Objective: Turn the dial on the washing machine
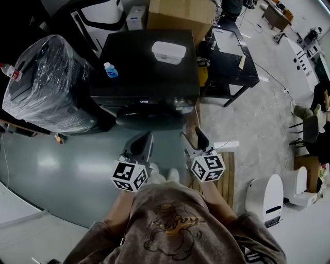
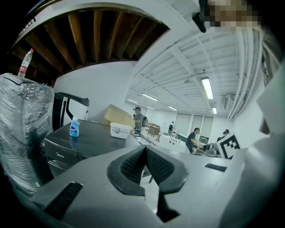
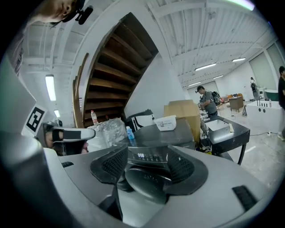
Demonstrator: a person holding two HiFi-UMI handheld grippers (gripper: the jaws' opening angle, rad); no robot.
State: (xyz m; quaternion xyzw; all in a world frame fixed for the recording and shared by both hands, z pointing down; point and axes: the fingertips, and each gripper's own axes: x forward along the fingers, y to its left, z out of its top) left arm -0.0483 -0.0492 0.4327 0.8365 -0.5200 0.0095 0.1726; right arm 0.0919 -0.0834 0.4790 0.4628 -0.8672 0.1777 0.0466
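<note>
The black washing machine (image 1: 147, 62) stands ahead of me, its lit display (image 1: 144, 101) on the front panel above the round door (image 1: 149, 119). A paler knob-like spot (image 1: 180, 102) sits at the panel's right end; I cannot tell whether it is the dial. My right gripper (image 1: 194, 137) hangs short of the machine, open, with nothing between its pads. In the right gripper view the display (image 3: 140, 156) and door (image 3: 147, 182) show between the spread jaws of my right gripper (image 3: 148, 162). My left gripper (image 1: 146, 136) is beside it, pads (image 2: 133, 164) pressed together, empty.
On the machine's lid sit a white plastic box (image 1: 168, 52) and a small blue bottle (image 1: 110, 70). A plastic-wrapped bulky item (image 1: 46, 85) stands to the left, a cardboard box (image 1: 180, 14) behind, a black table (image 1: 232, 62) to the right. People stand far off in the room.
</note>
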